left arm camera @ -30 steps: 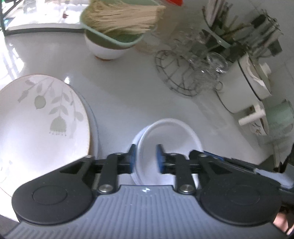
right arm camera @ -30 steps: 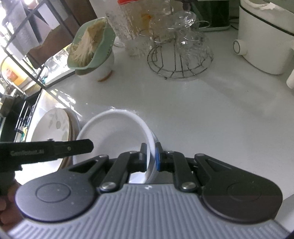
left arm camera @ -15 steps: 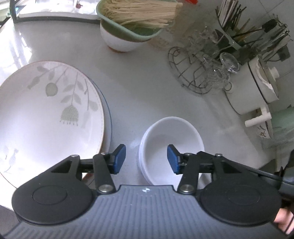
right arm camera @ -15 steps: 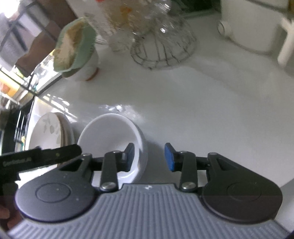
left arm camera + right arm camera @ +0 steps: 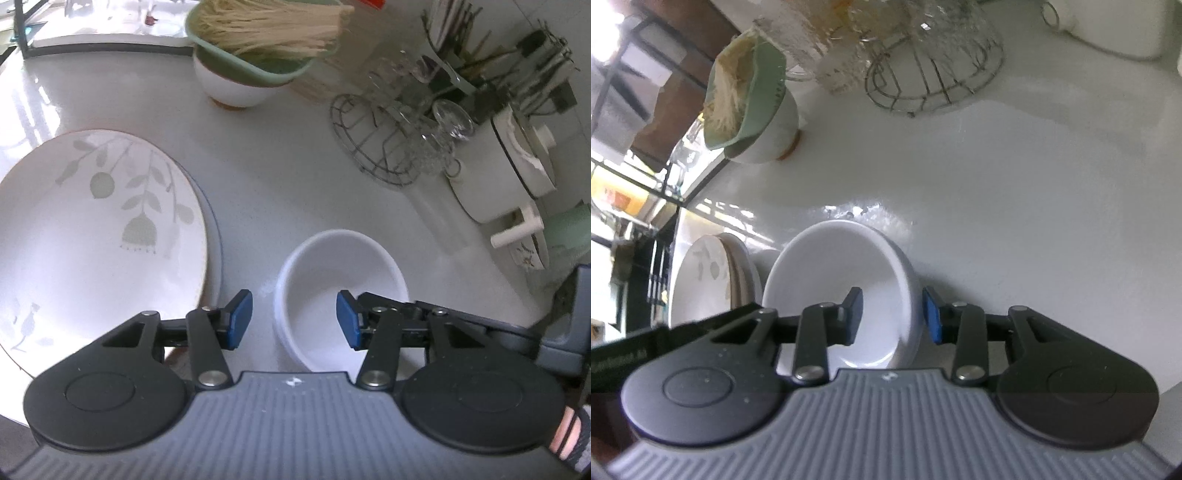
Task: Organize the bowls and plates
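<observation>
Where the glossy white countertop (image 5: 280,177) spreads ahead of both grippers, the largest piece is a round white plate with a grey leaf-and-flower print (image 5: 92,236), lying left of the left gripper (image 5: 294,319) on top of another plate whose rim shows beneath. Just ahead and slightly right of that gripper sits a stack of plain white round bowls (image 5: 340,295); its blue-padded fingers are spread wide and grasp nothing, one pad outside the stack's left wall, the other over the bowl's hollow. The right gripper (image 5: 892,314) is likewise wide open and empty, straddling the right wall of the stacked bowls (image 5: 842,288) without touching. Farther ahead: a round wire rack of glasses (image 5: 384,144), and a pale green colander of dry noodles (image 5: 266,40) resting on a white bowl.
</observation>
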A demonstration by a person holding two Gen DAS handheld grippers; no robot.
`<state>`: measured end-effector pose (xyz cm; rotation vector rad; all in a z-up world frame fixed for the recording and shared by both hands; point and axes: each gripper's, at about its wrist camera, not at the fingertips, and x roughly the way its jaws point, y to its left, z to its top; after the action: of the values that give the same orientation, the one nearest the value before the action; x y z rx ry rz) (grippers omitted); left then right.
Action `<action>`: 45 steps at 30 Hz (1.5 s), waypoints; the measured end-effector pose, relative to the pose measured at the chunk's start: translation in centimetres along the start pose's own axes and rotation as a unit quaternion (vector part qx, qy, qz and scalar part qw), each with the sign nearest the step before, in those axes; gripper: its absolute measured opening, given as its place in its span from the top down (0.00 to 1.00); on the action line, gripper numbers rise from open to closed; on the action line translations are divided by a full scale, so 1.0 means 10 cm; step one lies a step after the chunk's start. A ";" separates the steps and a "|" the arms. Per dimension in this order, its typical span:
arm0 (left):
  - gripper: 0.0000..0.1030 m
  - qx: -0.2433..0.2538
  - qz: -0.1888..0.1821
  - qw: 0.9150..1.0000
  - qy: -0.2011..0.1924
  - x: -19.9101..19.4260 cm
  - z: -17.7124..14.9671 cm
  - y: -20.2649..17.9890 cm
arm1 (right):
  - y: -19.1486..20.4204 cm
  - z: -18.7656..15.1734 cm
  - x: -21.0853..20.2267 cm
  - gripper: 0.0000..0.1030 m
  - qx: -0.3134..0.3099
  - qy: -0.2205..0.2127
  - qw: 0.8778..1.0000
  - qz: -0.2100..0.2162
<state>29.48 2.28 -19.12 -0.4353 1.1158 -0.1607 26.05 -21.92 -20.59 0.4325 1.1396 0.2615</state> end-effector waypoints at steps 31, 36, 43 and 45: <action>0.50 0.048 -0.048 0.995 0.071 0.61 -0.29 -0.37 | -0.39 -0.31 -0.28 0.85 0.072 -0.008 0.996 -0.057; 0.65 0.045 -0.042 0.996 0.067 0.68 -0.23 -0.28 | -0.36 -0.33 -0.27 0.86 0.074 -0.016 0.995 -0.061; 0.75 0.041 -0.047 0.996 0.064 0.67 -0.11 -0.12 | -0.34 -0.36 -0.24 0.85 0.098 -0.025 0.994 -0.047; 0.78 0.044 -0.048 0.996 0.062 0.65 -0.09 -0.12 | -0.32 -0.37 -0.24 0.85 0.102 -0.029 0.993 -0.049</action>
<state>31.63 -1.19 -24.37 -0.4039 1.2052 -0.3242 21.61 -25.01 -21.44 0.5589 1.1307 0.0470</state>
